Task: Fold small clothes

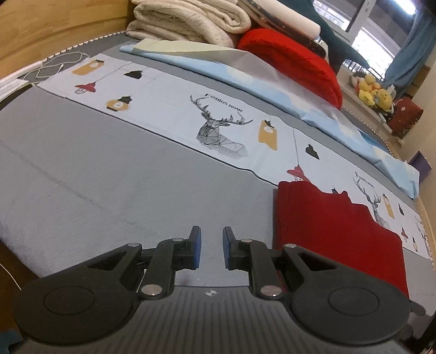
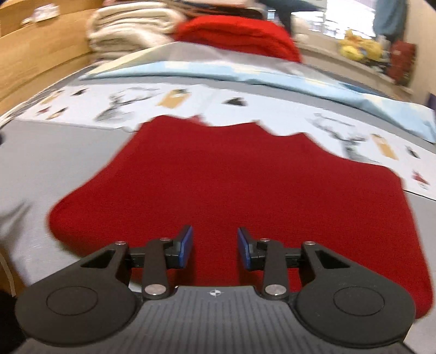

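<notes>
The jaws of the left gripper (image 1: pixel 212 246) are parted by a narrow gap and nothing is held between them; only the grey bed cover (image 1: pixel 95 168) is seen through the gap. The jaws of the right gripper (image 2: pixel 215 246) are opened wider, and they are also empty; the red garment (image 2: pixel 231 177) is seen below and between the blue pads (image 2: pixel 186 243), but it is not gripped.

The red garment is laid flat on the grey bed cover, and its far edge is lying over a pale printed sheet (image 1: pixel 169 109) with deer and lamp drawings. In the left wrist view the same garment (image 1: pixel 335 226) is found just to the right of the left gripper, apart from its fingers.

Behind the printed sheet a light blue folded cloth (image 1: pixel 245 73) is placed, and on it a red cushion (image 1: pixel 297 62) is resting. Folded cream blankets (image 1: pixel 188 21) are stacked at the wooden headboard (image 1: pixel 54 27). A white cable (image 1: pixel 54 65) is lying near the bed corner. Yellow plush toys (image 1: pixel 373 89) are seen on a ledge by the window. The right wrist view is blurred.
</notes>
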### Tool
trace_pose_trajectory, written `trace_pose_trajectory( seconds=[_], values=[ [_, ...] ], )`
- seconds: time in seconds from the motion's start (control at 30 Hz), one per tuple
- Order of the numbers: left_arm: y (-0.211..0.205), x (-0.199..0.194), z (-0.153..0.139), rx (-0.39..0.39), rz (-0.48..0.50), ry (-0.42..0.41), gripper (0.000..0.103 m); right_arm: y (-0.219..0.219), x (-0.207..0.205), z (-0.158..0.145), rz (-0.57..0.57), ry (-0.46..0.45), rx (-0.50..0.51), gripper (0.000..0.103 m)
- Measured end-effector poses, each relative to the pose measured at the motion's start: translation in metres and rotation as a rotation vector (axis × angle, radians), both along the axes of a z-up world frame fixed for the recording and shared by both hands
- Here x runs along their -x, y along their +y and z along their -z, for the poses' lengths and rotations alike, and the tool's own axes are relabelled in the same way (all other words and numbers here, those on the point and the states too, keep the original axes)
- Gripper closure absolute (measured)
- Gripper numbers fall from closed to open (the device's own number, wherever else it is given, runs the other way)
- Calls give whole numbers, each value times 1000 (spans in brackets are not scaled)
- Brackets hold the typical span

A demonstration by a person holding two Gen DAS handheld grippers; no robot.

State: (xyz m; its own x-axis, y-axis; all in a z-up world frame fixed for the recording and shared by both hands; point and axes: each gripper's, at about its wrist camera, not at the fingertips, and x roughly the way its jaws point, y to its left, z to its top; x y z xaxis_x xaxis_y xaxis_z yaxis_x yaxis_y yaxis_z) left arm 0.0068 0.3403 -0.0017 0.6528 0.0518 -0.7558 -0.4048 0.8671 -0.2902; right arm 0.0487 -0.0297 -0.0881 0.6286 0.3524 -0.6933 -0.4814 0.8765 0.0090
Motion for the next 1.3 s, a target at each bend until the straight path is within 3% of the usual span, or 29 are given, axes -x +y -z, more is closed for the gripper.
trace_pose_trajectory(
  seconds=[0.27,0.4,0.5,0.7,0.83,0.97,1.1,1.2,1.3],
  values=[
    [12,5,-2,-10,-16,22,85,67,37,-2,-255,-25,-17,52],
    [15,9,-5,-33,-14,31,81,96,47,4,-347,-59,23,49],
    [19,15,-6,-38,-23,35,80,114,56,8,-409,-100,72,45],
    [30,24,-8,-40,-54,51,80,141,62,35,-447,-179,300,45],
    [33,28,-10,-46,-65,62,80,146,67,40,-469,-250,340,45],
    [30,28,-15,-57,-59,62,80,150,74,43,-523,-305,374,69],
    [21,26,-23,-86,-37,57,80,147,82,38,-535,-367,364,85],
    [17,30,-28,-98,-26,51,80,148,94,16,-527,-449,312,87],
    [13,30,-31,-111,-20,53,80,147,102,-8,-549,-439,192,87]
  ],
)
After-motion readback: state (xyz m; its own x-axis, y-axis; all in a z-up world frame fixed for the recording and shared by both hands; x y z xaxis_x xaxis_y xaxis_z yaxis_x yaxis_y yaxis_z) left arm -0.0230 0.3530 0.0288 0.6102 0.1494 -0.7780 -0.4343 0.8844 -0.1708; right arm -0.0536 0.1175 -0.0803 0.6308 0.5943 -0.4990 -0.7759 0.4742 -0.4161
